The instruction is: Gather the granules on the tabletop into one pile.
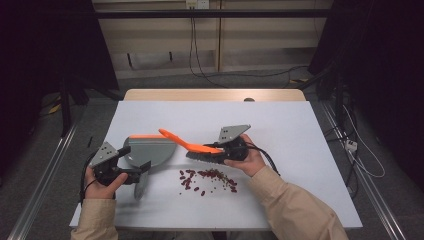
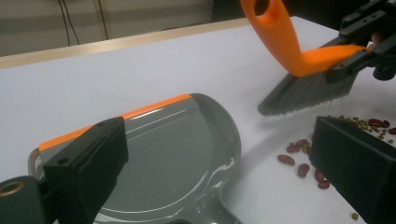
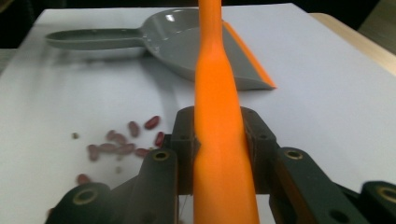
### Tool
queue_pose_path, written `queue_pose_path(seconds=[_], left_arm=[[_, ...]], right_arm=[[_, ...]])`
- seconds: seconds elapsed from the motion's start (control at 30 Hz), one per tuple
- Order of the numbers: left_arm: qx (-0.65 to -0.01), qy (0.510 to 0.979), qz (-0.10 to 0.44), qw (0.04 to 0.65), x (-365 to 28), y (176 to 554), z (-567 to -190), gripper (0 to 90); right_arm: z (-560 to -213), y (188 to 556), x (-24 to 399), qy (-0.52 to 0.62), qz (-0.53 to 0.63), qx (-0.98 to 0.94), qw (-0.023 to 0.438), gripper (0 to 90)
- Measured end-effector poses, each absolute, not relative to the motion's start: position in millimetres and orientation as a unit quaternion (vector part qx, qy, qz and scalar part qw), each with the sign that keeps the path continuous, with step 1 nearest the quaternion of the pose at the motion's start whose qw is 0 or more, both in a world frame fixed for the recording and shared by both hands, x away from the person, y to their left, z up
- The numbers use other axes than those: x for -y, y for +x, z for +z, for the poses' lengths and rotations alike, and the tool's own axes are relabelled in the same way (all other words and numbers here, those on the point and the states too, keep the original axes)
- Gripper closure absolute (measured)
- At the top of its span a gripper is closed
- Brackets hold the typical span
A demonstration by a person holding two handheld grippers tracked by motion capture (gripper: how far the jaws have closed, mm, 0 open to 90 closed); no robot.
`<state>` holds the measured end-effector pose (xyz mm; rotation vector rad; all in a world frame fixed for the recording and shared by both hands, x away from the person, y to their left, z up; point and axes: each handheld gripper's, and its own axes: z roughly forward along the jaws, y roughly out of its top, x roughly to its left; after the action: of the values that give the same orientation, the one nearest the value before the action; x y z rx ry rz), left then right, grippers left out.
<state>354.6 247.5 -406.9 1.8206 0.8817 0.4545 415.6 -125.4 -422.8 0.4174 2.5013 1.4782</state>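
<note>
Brush: an orange plastic handle [image 3: 219, 116] with grey bristles [image 2: 303, 93] is pinched between the jaws of the right hand-held gripper [image 1: 225, 148], above the beans.
Dustpan: a smooth grey plastic pan [image 1: 150, 151] with an orange lip is laid flat on the white bench [image 1: 280, 125].
Left hand-held gripper [image 1: 136, 172]: spread wide around the dustpan's handle, nothing pinched.
Beans: small dark red kidney beans [image 1: 207, 179] are scattered on the bench beside the dustpan.

Two beige long sleeves [image 1: 295, 205] enter from the bottom of the high view, one at lower left and one at lower right. Each hand carries a black gripper, the left gripper [image 1: 131, 170] and the right gripper [image 1: 220, 147], each topped by a grey three-cornered plate with small dark holes and trailing a black cable. In the right gripper view, lower frame, the black linkage arms show round brass-ringed screw holes.
</note>
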Motion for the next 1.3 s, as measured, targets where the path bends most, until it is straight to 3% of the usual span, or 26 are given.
queue_pose_path(seconds=[0.17, 0.83, 1.3], left_arm=[[-0.365, 0.756, 0.189, 0.51, -247.9, 354.8, -407.1, 4.4], [-0.366, 0.755, 0.189, 0.51, -248.2, 353.5, -406.4, 4.4], [-0.363, 0.757, 0.189, 0.509, -246.5, 353.4, -406.4, 4.4]], right_arm=[[-437.4, 422.4, 127.2, 0.156, 0.488, -0.853, 0.104, 71.1], [-438.5, 383.4, 122.3, 0.136, 0.493, -0.855, 0.089, 70.5], [-434.5, 387.1, 122.9, 0.185, 0.483, -0.852, 0.08, 70.7]])
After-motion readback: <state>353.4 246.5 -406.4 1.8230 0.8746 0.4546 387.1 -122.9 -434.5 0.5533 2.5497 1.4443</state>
